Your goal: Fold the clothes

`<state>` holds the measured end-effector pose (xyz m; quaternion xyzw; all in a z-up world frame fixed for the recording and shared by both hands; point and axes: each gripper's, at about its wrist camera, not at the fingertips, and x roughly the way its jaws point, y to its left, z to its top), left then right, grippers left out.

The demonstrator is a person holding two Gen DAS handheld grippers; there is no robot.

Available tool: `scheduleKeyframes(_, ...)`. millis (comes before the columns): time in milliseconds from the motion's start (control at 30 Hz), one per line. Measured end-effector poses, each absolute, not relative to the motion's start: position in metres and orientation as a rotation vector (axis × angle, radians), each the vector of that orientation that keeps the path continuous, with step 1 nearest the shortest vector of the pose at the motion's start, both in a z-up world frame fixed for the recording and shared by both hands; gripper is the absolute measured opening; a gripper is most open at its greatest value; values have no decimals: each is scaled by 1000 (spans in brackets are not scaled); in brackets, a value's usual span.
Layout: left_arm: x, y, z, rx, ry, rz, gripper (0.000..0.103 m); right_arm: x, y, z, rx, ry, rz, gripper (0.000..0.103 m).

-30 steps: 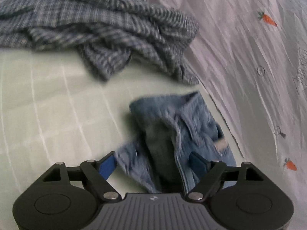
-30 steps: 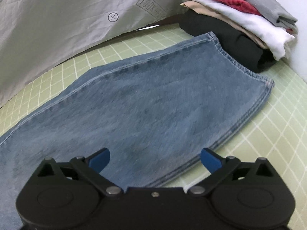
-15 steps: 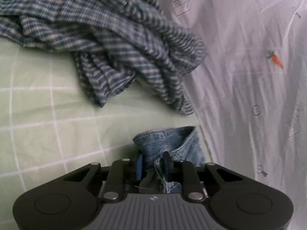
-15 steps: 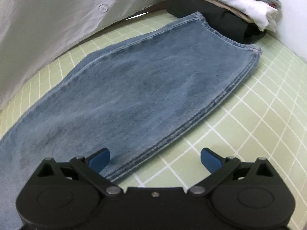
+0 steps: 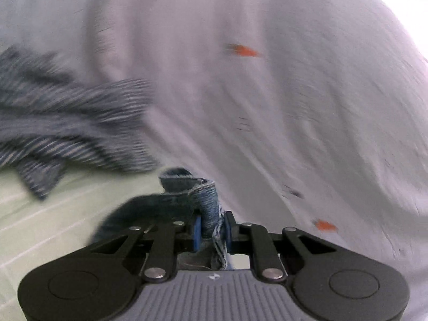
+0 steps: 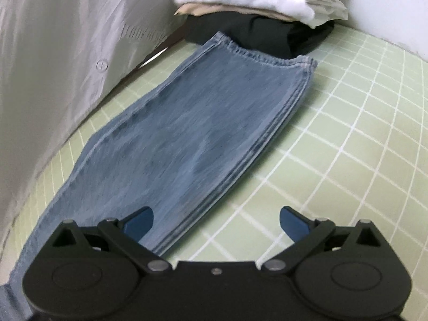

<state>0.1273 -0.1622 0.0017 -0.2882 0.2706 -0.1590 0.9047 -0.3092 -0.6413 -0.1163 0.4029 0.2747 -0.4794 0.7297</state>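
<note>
Jeans (image 6: 203, 133) laid flat, long axis running away towards folded stack (image 6: 262, 8), waistband end clamped in left claw (image 5: 211, 227), right claw (image 6: 216, 222) spread apart above leg edge.

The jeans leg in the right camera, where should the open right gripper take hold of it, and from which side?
Grip the stitched side edge of the jeans leg nearest the right gripper, coming in low from the bare green sheet side. The leg lies flat, so only that edge offers the open fingers something to close on.
</note>
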Motion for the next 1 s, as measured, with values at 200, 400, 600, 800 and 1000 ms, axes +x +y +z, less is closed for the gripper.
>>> scheduleKeyframes(200, 78, -268, 29, -367, 524, -500, 17, -337, -665, -116, 896, 611, -1000, 102)
scheduleKeyframes(400, 37, -400, -20, -181, 685, -601, 19, -359, -692, -111, 862, 632, -920, 102)
scheduleKeyframes(600, -1, -488, -66, -41, 908, -686, 39, -360, -722, -109, 838, 643, -866, 102)
scheduleKeyframes(800, -16, -473, -46, 27, 864, -633, 66, -346, -744, -113, 818, 650, -849, 102)
scheduleKeyframes(1000, 8, -436, -31, 154, 837, -434, 79, -331, -753, -123, 791, 684, -876, 102)
